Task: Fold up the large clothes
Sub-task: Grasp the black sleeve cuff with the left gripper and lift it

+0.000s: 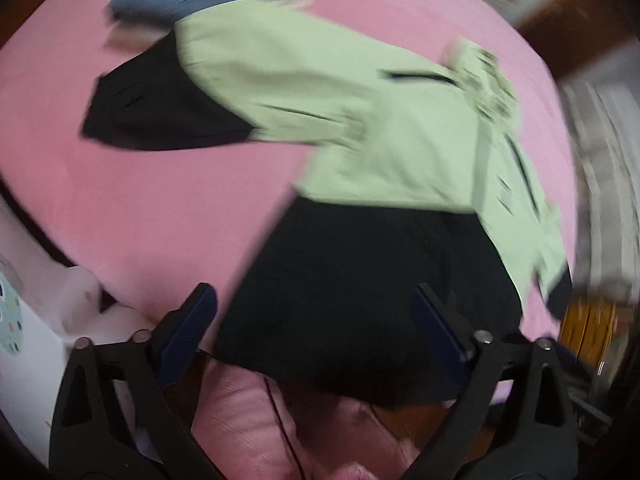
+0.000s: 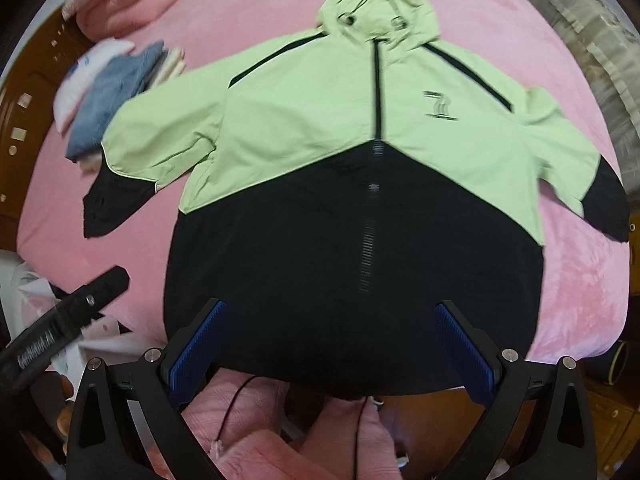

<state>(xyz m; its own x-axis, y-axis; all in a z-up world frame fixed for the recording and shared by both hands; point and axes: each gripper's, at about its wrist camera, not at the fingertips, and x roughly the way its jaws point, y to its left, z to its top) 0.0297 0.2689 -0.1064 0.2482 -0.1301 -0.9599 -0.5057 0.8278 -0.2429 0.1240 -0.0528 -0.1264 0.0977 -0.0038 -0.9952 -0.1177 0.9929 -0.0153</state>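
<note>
Jacket (image 2: 320, 152) (green over black, hood farthest away) lies flat on the pink bed (image 2: 520, 40), its black hem just beyond both tongs. Left tongs (image 1: 316, 332) and right tongs (image 2: 332, 344) gape wide, empty.

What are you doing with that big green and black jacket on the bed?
A person holds a two-finger gripper in each hand and is getting ready to fold the jacket. It lies spread out flat, front up and zipped, on the pink bed cover, with both sleeves out to the sides. The left gripper and the right gripper both hang open above the black hem, holding nothing. No fold is made yet. A small pile of folded clothes sits beside one sleeve.
</note>
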